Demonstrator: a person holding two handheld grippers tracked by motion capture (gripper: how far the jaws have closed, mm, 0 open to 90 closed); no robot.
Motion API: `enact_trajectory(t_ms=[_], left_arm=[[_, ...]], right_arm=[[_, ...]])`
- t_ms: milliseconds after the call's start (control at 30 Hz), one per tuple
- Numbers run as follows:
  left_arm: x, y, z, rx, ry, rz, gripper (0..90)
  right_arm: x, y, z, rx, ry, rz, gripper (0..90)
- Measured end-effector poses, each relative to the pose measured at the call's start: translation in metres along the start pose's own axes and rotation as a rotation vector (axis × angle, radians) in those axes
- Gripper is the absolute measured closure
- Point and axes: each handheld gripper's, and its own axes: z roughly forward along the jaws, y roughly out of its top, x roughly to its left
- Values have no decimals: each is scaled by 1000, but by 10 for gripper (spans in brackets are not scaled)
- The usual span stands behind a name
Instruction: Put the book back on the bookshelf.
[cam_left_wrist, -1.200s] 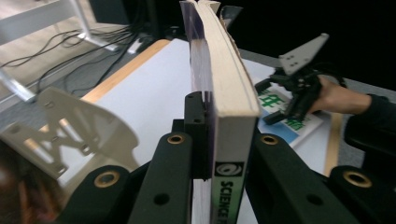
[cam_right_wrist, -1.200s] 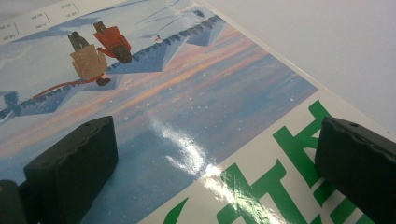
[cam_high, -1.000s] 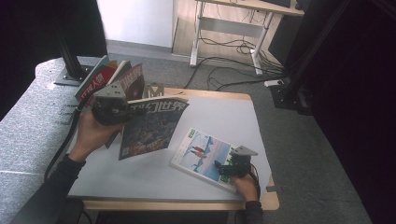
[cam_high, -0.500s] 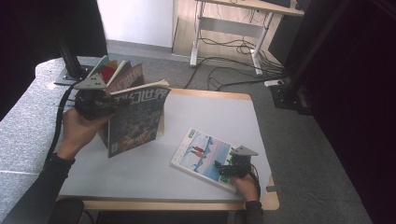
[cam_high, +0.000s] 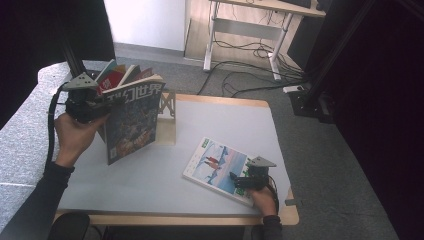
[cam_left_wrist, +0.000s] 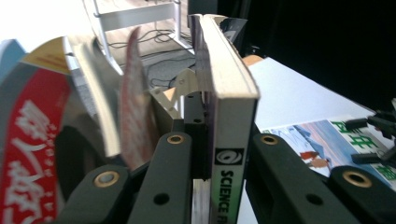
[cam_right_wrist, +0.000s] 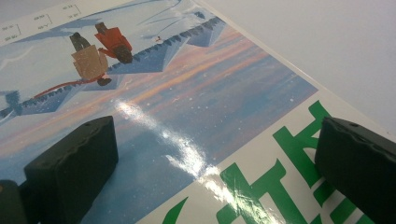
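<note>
Magazine (cam_high: 134, 120) now upright, raised off table, spine clamped in left hand-held gripper (cam_high: 95, 107).

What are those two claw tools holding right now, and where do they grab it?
The left gripper clamps the upright magazine by its spine edge. The right gripper holds nothing: its jaws stand open over the magazine lying flat on the table.

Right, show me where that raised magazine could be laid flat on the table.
Bare tabletop lies between the raised magazine in the left gripper and the flat magazine under the right gripper. The far right stretch beyond the wooden rack is also free. It is crowded at the far left, around the rack and the standing magazines.
</note>
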Motion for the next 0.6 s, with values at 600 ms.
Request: enact_trajectory(t_ms=[600], left_arm=[[12,1,24,9,111,-41,826]], right_arm=[[0,0,0,0,2,-1,0]])
